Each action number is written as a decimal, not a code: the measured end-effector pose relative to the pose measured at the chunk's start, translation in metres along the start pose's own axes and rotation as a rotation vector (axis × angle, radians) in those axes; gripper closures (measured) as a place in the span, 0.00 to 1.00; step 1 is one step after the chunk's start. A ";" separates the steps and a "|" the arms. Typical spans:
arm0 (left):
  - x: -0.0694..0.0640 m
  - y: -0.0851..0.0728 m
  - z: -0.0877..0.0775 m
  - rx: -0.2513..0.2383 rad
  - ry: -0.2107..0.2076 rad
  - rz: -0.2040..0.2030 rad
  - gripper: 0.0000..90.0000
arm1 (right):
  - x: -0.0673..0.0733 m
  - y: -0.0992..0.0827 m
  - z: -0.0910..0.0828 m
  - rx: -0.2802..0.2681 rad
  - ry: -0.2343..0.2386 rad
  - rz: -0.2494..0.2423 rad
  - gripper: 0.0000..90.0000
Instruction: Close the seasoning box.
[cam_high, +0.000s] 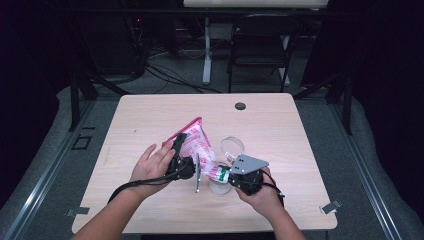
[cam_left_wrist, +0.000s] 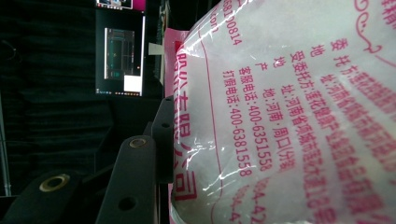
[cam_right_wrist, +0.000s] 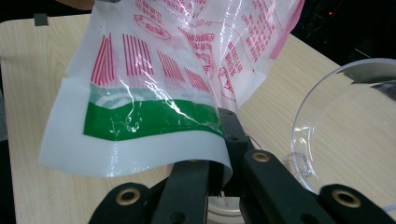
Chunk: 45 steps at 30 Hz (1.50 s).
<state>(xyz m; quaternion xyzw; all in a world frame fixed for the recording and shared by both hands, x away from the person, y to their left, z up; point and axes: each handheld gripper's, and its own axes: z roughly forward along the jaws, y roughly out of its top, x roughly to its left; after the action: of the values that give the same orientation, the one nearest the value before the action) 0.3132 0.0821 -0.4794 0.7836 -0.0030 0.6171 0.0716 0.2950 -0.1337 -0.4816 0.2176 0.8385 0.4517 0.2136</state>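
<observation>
A person is holding a pink-and-white plastic bag (cam_high: 195, 145) above the middle of the table (cam_high: 280, 125), toward its near edge. The left gripper (cam_high: 176, 150) is clamping the bag's upper part, while the right gripper (cam_right_wrist: 223, 154) is pinching its green-striped lower edge, jaws together. A clear bowl (cam_right_wrist: 345, 135) is sitting just beside the right gripper.
</observation>
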 end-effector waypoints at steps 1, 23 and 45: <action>0.000 0.000 0.000 -0.001 0.001 0.001 0.67 | 0.000 0.000 0.000 0.000 -0.002 0.000 1.00; -0.001 0.000 0.002 0.002 0.000 0.004 0.68 | 0.001 -0.003 0.004 0.016 0.001 -0.002 1.00; -0.003 -0.001 0.003 0.004 -0.006 -0.002 0.68 | 0.002 -0.005 0.007 0.030 0.004 -0.007 1.00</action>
<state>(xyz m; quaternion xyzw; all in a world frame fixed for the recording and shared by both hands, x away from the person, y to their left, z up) 0.3153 0.0822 -0.4826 0.7855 -0.0009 0.6148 0.0705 0.2965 -0.1306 -0.4891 0.2170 0.8462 0.4389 0.2102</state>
